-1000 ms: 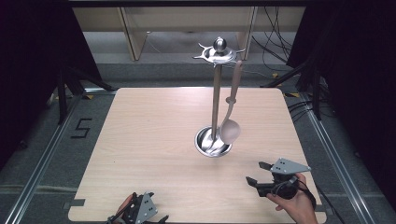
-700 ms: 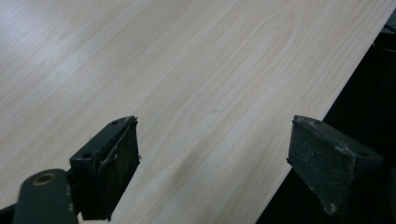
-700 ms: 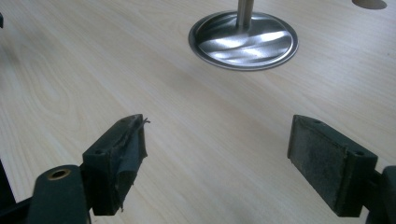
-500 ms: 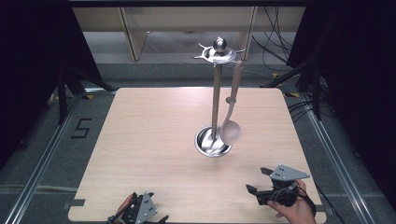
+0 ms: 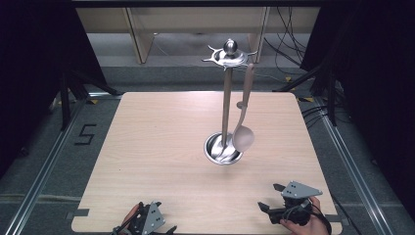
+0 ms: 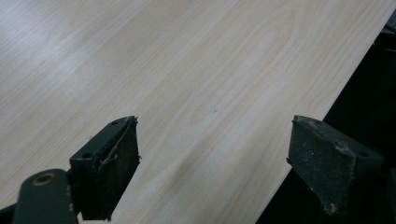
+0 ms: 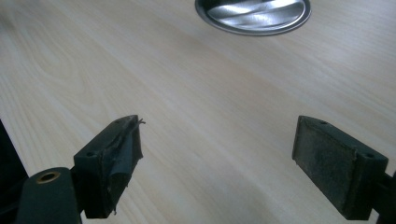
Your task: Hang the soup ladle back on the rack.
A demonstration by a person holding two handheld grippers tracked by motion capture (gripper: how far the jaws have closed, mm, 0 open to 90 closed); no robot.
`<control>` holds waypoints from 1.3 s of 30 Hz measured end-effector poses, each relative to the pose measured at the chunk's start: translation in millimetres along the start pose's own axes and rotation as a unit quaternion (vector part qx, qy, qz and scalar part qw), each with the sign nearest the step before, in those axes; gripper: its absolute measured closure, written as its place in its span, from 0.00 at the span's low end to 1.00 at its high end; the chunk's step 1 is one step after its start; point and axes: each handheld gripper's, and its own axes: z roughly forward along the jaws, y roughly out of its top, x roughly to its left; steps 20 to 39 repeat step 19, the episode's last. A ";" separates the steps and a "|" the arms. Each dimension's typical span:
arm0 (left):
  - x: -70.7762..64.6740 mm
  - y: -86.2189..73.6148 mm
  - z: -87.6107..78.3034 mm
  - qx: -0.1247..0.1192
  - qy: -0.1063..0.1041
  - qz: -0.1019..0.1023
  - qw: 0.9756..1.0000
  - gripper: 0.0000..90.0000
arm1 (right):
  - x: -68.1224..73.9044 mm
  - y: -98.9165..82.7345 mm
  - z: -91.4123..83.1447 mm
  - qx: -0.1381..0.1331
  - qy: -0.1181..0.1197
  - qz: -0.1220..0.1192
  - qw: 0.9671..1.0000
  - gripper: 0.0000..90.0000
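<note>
While spoon [image 5: 243,137] hangs on stand [image 5: 226,105], right gripper [image 5: 271,198] gapes well apart.

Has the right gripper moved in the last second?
Yes. In the high view the right gripper has drawn back toward the table's near edge, farther from the stand's round base, jaws open and empty.

In the right gripper view, the right gripper [image 7: 217,163] has its two black jaws spread wide apart with nothing between them, above the pale wooden table [image 7: 196,93]. The left pad's [image 7: 125,154] covering looks frayed. At the top edge, well ahead, lies a round shiny metal base [image 7: 254,14]
</note>
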 end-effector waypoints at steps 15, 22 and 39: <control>2.2 -0.2 -1.1 0.005 -0.003 -0.004 1.000 0.17 | -0.6 -3.5 5.9 0.010 0.005 -0.009 1.000 0.19; 2.4 -0.5 -0.5 0.006 -0.001 -0.005 1.000 0.17 | -1.8 -3.9 7.5 0.008 0.009 -0.017 1.000 0.19; 2.4 -0.5 -0.5 0.006 -0.001 -0.005 1.000 0.17 | -1.8 -3.9 7.5 0.008 0.009 -0.017 1.000 0.19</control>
